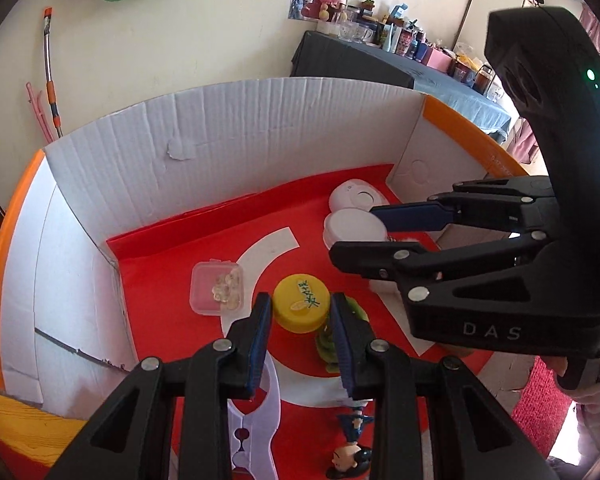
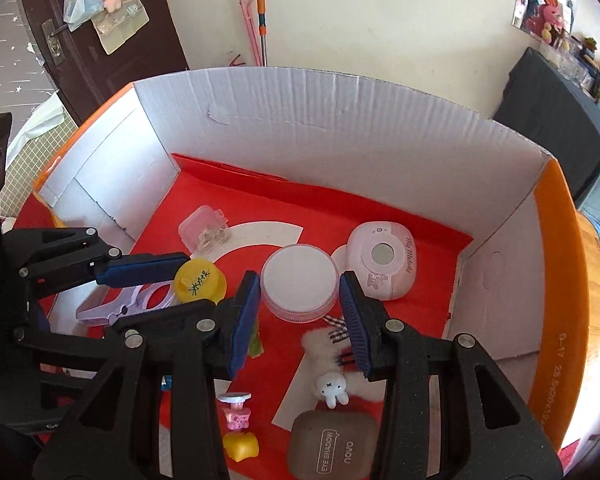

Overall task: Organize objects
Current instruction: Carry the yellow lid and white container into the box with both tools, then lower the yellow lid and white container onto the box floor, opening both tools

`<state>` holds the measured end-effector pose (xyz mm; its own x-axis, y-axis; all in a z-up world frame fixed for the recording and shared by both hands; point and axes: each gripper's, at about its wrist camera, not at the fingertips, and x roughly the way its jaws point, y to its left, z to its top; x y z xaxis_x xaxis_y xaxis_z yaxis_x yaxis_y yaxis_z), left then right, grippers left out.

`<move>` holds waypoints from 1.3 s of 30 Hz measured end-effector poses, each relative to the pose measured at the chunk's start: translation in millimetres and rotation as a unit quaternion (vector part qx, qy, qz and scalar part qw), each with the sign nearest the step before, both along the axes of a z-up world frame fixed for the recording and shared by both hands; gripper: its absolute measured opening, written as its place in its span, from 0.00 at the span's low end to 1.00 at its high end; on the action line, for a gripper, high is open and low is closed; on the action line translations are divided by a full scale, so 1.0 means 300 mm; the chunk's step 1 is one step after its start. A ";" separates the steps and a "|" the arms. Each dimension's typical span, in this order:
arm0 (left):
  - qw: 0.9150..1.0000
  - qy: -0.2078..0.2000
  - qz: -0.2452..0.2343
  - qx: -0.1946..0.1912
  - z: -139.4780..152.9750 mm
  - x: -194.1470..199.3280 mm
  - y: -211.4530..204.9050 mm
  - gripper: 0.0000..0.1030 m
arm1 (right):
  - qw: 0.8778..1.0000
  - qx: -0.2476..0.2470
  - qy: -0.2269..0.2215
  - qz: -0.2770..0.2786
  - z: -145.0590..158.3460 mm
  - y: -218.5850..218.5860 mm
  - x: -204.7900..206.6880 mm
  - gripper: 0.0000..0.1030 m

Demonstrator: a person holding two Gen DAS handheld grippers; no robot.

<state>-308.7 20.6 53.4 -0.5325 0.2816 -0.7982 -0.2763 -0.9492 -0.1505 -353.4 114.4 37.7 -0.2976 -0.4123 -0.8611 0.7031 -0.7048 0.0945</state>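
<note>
A cardboard box (image 1: 220, 132) lined in red holds small items. My left gripper (image 1: 300, 312) is shut on a yellow cap (image 1: 300, 300) with green writing, its blue pads against the cap's two sides, above a string of green kiwi slices (image 1: 328, 346). My right gripper (image 2: 300, 300) is shut on a round white jar (image 2: 300, 280), one pad on each side. In the left wrist view the right gripper (image 1: 352, 230) comes in from the right over the jar (image 1: 354, 224). The yellow cap (image 2: 200, 280) shows at the left gripper's blue finger (image 2: 140, 270).
Around them lie a clear bead box (image 2: 204, 232), a white-pink case (image 2: 380, 268), a lilac opener (image 2: 132, 304), a bunny plush charm (image 2: 332, 388), an eye shadow case (image 2: 332, 444), a yellow toy (image 2: 242, 444) and a figurine (image 1: 350, 456). Box walls stand on three sides.
</note>
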 end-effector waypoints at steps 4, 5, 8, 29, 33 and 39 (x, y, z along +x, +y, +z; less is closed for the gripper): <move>1.000 -0.005 0.002 -0.006 -0.009 -0.018 0.008 0.30 | 1.000 -0.001 -0.024 0.001 -0.011 -0.007 -0.021 0.38; 1.000 -0.007 0.003 -0.008 -0.012 -0.022 0.010 0.30 | 0.999 -0.003 -0.033 0.002 -0.017 -0.007 -0.029 0.38; 1.000 -0.014 0.007 -0.007 -0.020 -0.035 0.008 0.30 | 0.999 -0.003 -0.052 -0.005 -0.031 -0.007 -0.045 0.38; 0.998 -0.057 0.013 -0.031 -0.075 -0.070 0.005 0.31 | 0.996 0.027 -0.080 -0.020 -0.068 0.003 -0.064 0.39; 0.998 -0.060 0.016 -0.026 -0.078 -0.068 -0.008 0.31 | 0.996 0.028 -0.078 -0.021 -0.064 0.014 -0.057 0.39; 0.998 -0.059 0.017 -0.028 -0.080 -0.059 -0.013 0.31 | 0.996 0.028 -0.081 -0.022 -0.063 0.033 -0.058 0.39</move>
<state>-326.4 16.6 29.6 -0.4419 0.2182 -0.8701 -0.2280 -0.9654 -0.1263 -371.0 124.4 18.7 -0.1697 -0.3523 -0.9204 0.6495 -0.7424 0.1644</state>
